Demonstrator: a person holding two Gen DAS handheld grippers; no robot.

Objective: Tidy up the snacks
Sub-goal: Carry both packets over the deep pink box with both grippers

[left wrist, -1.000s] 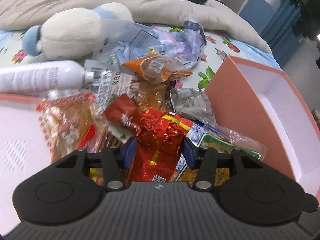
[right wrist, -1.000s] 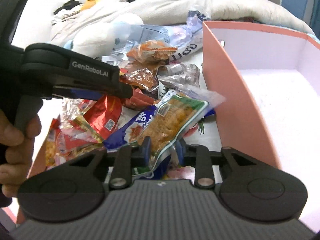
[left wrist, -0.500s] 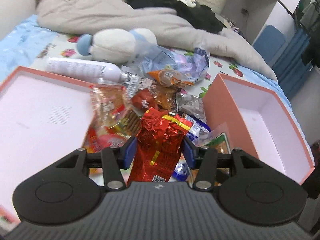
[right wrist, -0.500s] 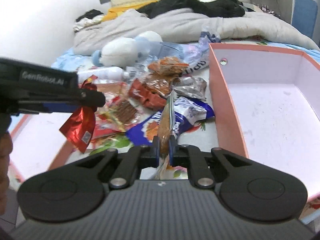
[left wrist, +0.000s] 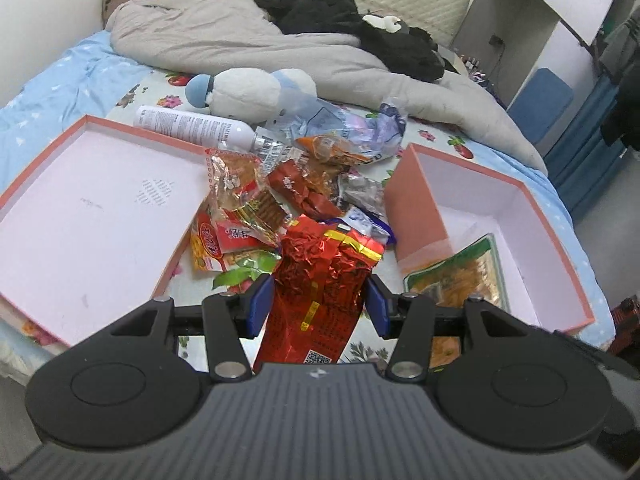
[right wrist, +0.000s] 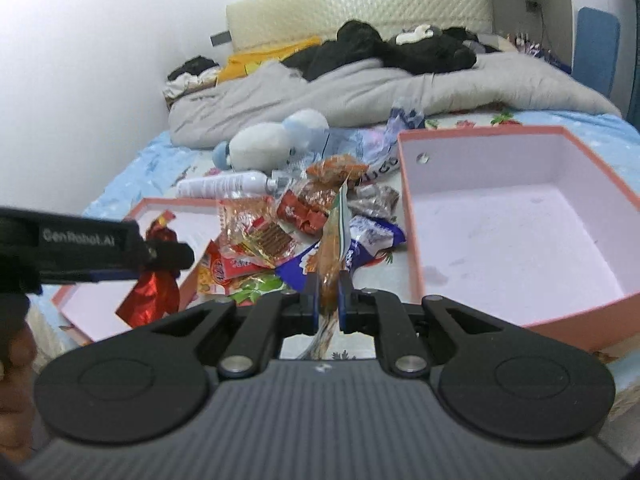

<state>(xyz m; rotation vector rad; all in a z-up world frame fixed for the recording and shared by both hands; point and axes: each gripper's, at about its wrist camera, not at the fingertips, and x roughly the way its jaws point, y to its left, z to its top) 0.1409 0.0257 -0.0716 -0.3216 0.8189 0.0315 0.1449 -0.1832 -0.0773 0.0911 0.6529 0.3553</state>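
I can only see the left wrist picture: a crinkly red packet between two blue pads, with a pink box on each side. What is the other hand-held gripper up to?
Observer: The right hand-held gripper is shut on a thin orange-and-green packet, held edge-on.
Operator: Is that packet inside the deep box? It looks so from here.
Observer: No. The deep pink box has nothing in it; in the right wrist view the packet hangs to its left.
Operator: And who holds my red packet?
Observer: A person's hand at the picture's edge grips the left hand-held gripper; the red packet dangles from it over the shallow box.
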